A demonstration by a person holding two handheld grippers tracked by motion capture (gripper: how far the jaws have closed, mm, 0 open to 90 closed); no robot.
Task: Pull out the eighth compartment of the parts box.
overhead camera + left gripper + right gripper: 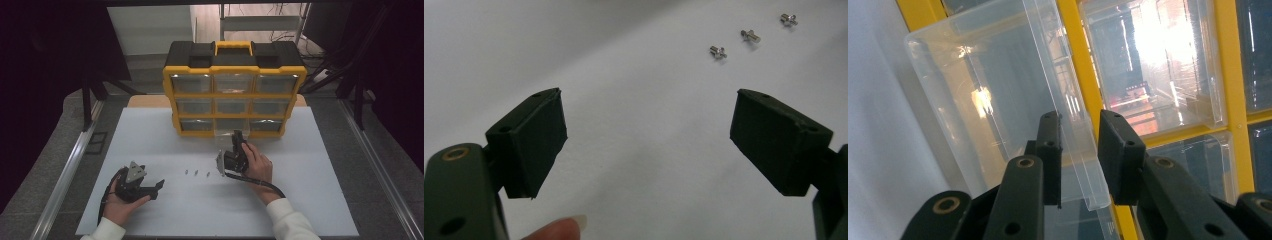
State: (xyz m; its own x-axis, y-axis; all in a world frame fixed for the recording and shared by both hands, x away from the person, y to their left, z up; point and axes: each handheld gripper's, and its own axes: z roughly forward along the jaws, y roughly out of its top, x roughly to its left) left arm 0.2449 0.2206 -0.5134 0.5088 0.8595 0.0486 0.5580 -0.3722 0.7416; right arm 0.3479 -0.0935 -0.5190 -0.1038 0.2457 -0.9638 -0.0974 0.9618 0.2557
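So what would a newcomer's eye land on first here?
Probably the yellow and black drawer cabinet at the far edge of the white table. Next, the right gripper, its jaws around the front lip of the clear bottom-middle drawer. Three small screws lie mid-table, ahead of the open left gripper.

high view: above person's side, facing forward-down on white table (310,200) | left gripper view: low, close, shares three screws (750,35) with high view | right gripper view: tight on organizer's clear drawer (998,100)
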